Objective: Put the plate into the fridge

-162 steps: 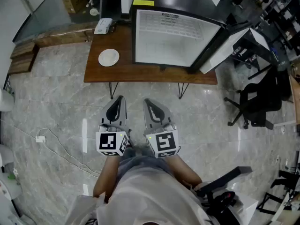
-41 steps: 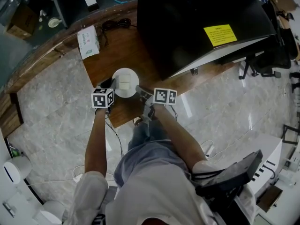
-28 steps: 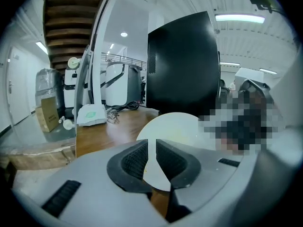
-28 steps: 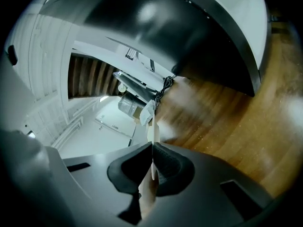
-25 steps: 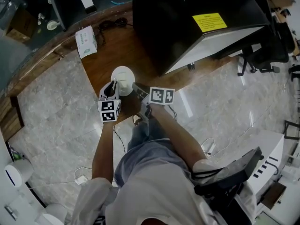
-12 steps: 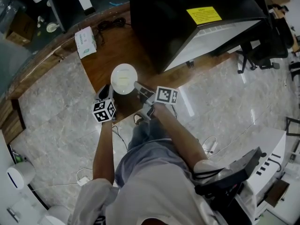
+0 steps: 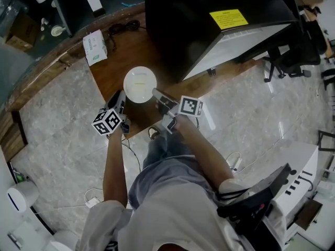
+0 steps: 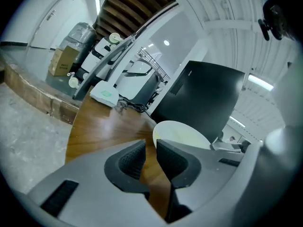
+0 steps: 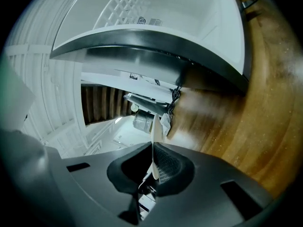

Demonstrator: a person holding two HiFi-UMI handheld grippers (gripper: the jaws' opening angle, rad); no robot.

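The white plate [image 7: 140,84] hovers over the front of the wooden table [image 7: 118,51]. My right gripper [image 7: 157,94] is shut on its right rim. In the right gripper view the plate [image 9: 153,131] shows edge-on, pinched between the pads of the right gripper [image 9: 152,163]. My left gripper [image 7: 117,98] sits below and left of the plate, apart from it. In the left gripper view, the left gripper [image 8: 150,149] has its jaws almost together with nothing between them, and the plate [image 8: 182,132] lies beyond. The black fridge [image 7: 209,25] stands on the table with its door [image 7: 246,38] open.
A tissue box [image 7: 95,40] and a black cable [image 7: 123,26] lie at the table's far left. The fridge's white inside with a wire shelf [image 9: 137,6] fills the top of the right gripper view. An office chair [image 7: 298,56] stands at the right.
My left gripper has let go of the plate's left side and drawn back toward the person. The right gripper keeps hold of the plate, which has shifted slightly away.
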